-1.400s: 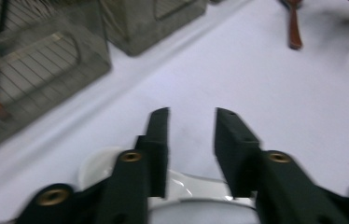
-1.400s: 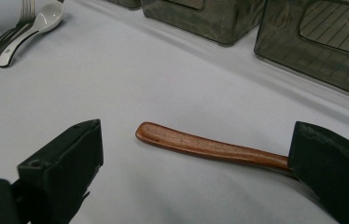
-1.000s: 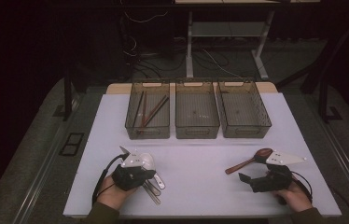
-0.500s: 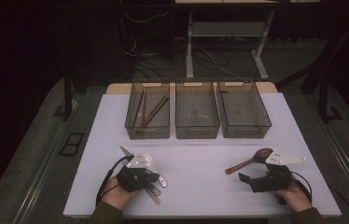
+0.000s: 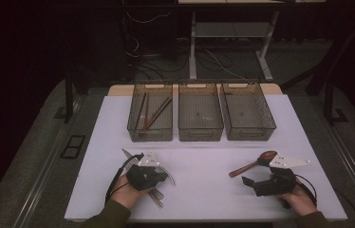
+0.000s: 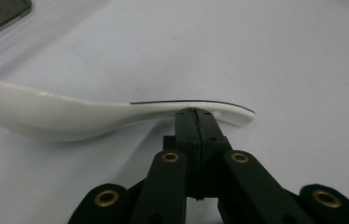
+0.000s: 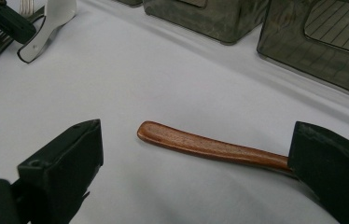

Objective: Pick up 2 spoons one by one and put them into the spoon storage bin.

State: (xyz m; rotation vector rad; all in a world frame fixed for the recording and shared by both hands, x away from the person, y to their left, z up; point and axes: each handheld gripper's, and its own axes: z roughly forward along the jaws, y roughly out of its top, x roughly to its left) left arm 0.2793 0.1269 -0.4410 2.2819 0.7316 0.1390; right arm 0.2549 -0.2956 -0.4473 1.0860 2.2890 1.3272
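Left gripper view has the left gripper (image 6: 195,114) clamped tight on the handle of a glossy white ceramic soup spoon (image 6: 60,114) lying on the white table (image 6: 280,56); right gripper (image 7: 196,163) sits wide open, empty, its jaws either side of a brown wooden spoon handle (image 7: 210,145) on the tabletop.

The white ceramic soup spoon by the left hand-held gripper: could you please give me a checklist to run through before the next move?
1. Left hand-held gripper shut at the white ceramic soup spoon's handle: ok.
2. Handle truly pinched between the pads: cannot tell.
3. Spoon lifted off the white table: not ok.
4. Right hand-held gripper open, brown wooden spoon loose: ok.
5. Middle clear plastic bin free of utensils: ok.
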